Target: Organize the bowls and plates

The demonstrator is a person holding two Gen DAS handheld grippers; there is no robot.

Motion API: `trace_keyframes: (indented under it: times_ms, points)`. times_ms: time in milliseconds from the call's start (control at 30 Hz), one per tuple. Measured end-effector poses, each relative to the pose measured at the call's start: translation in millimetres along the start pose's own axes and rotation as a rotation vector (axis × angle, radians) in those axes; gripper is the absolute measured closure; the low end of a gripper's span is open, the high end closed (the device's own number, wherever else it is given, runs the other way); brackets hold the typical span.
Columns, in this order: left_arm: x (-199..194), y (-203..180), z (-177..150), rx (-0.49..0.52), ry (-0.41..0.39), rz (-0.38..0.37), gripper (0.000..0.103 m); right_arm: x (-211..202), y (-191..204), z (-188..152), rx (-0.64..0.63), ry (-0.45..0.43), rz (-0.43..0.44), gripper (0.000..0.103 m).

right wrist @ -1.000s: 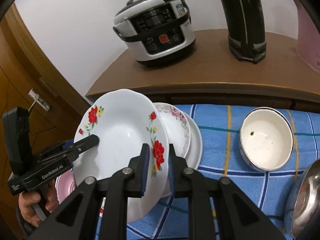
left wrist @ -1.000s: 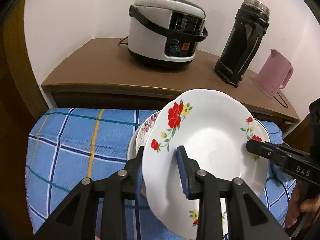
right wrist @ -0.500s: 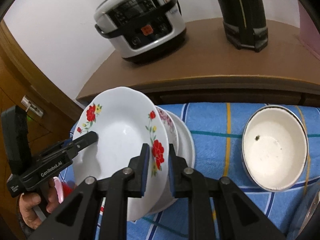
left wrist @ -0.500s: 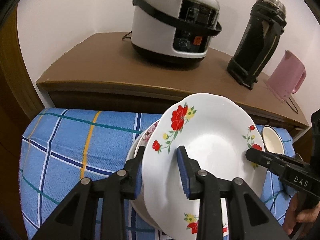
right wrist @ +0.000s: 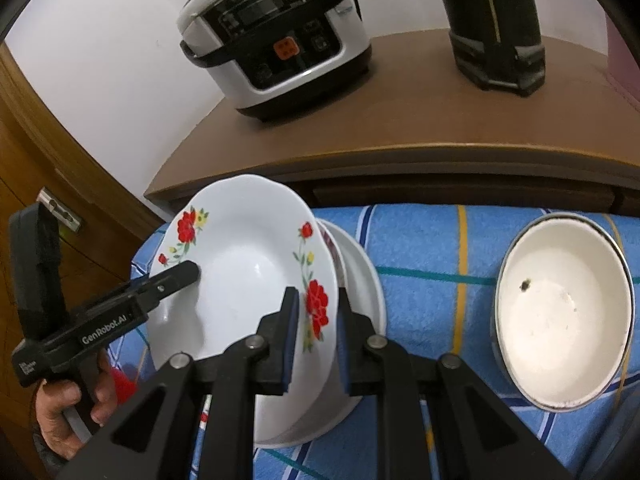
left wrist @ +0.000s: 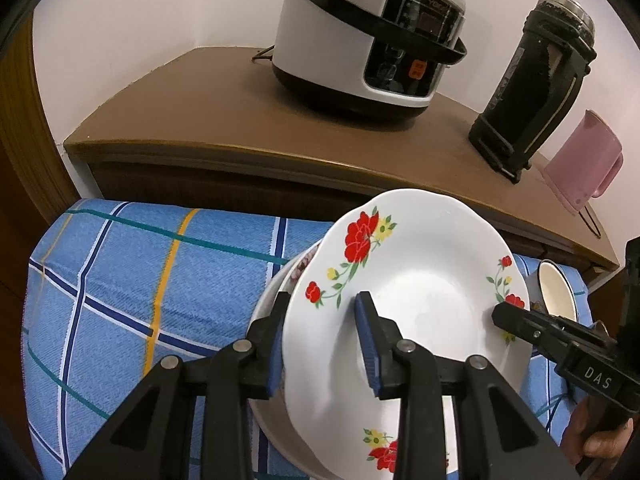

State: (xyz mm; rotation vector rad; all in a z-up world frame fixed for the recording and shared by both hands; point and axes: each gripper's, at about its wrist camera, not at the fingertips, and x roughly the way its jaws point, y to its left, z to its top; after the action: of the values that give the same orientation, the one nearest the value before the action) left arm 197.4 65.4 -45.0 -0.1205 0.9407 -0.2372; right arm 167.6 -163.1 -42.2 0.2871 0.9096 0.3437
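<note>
The flowered plate (left wrist: pixel 420 312) sits clamped at opposite rims between my left tongs (left wrist: pixel 320 344) and right tongs (right wrist: pixel 316 332), tilted over the stacked plates (right wrist: pixel 360 280) just below; beyond, right of the right tongs, an enamel bowl (right wrist: pixel 564 320).

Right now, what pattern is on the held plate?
White plate with red and yellow flowers, clearest in the left wrist view.

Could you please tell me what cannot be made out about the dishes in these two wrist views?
- Dishes beneath the red-flowered plate: both views show only rims; the plate hides how many.
- Whether the plate rests on that stack: hidden by the plate itself.
- Enamel bowl: left view shows a sliver behind the right hand-held gripper.
- Dark speck in the bowl: too small to identify.
</note>
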Motion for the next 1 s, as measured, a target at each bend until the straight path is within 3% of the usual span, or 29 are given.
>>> trace_keyframes:
  times_ms: [467, 1000]
  points:
    - [11.1, -5.1, -0.6, 0.029, 0.015, 0.014, 0.069, 9.0, -0.4, 0.0, -0.021, -0.009, -0.057, 0.086]
    - [16.1, -2.9, 0.4, 0.035, 0.041, -0.007, 0.067, 17.2, -13.4, -5.7, 0.03, -0.035, -0.027, 0.084]
